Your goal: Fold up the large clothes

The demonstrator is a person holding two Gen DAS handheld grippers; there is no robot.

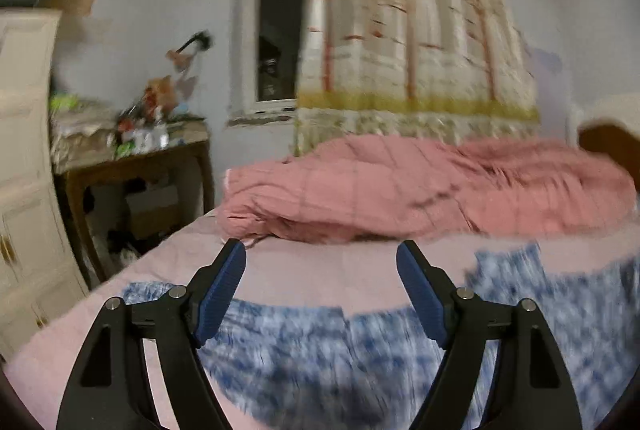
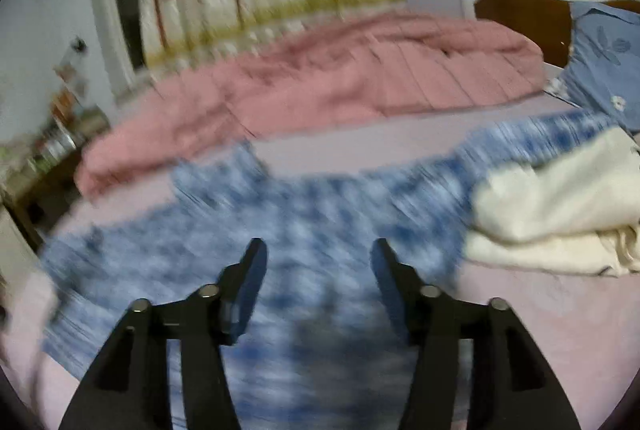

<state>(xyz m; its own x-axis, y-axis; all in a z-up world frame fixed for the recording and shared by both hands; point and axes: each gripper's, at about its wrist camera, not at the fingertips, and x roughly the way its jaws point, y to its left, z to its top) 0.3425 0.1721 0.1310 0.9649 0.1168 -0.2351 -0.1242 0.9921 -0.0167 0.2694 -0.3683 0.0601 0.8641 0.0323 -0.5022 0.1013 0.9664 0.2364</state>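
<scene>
Blue-checked garment lies flat, unlabelled, beneath released left gripper and right gripper.

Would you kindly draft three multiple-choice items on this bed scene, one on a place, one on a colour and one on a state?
1. Where does the cream garment lie relative to the blue patterned garment?
A. at its right end
B. at its left end
C. rolled inside the pink quilt

2. What colour is the quilt bunched along the far side of the bed?
A. green
B. pink
C. black

3. How do the two grippers stand?
A. both shut on the blue garment
B. left open, right shut on the quilt
C. both open, holding nothing

Answers:
1 A: the right wrist view shows the cream cloth overlapping the blue garment's right end.
2 B: it is pink in both views.
3 C: the left gripper and right gripper show spread fingers with nothing between them.
</scene>
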